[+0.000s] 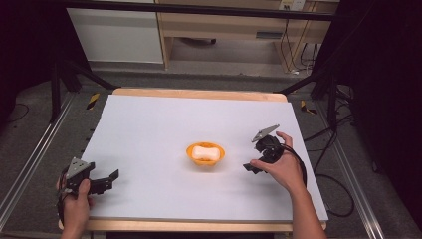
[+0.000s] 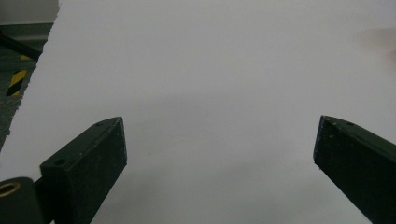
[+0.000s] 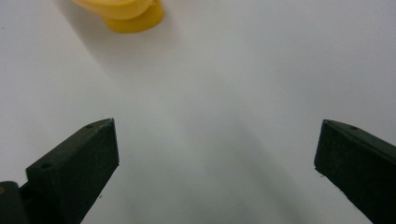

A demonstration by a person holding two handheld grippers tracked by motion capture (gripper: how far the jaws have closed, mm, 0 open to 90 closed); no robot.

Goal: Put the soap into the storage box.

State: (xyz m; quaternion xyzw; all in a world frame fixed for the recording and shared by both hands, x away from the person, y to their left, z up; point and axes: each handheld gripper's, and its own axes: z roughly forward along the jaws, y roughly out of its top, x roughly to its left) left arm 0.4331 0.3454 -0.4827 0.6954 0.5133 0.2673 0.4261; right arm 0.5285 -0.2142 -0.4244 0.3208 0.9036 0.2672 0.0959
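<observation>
An orange bowl [image 1: 205,155] holding a pale, rounded block [image 1: 206,153] (what it was made of could not be told) sat near the middle of the white table [image 1: 149,129], while the right gripper [image 1: 249,168] hovered just to its right, jaws spread wide with nothing between them. In the right gripper view, the bowl's yellow-orange foot [image 3: 133,16] lay beyond the open jaws. The left gripper [image 1: 113,178] rested at the near left edge, well apart from the bowl, its jaws also apart over bare tabletop.
</observation>
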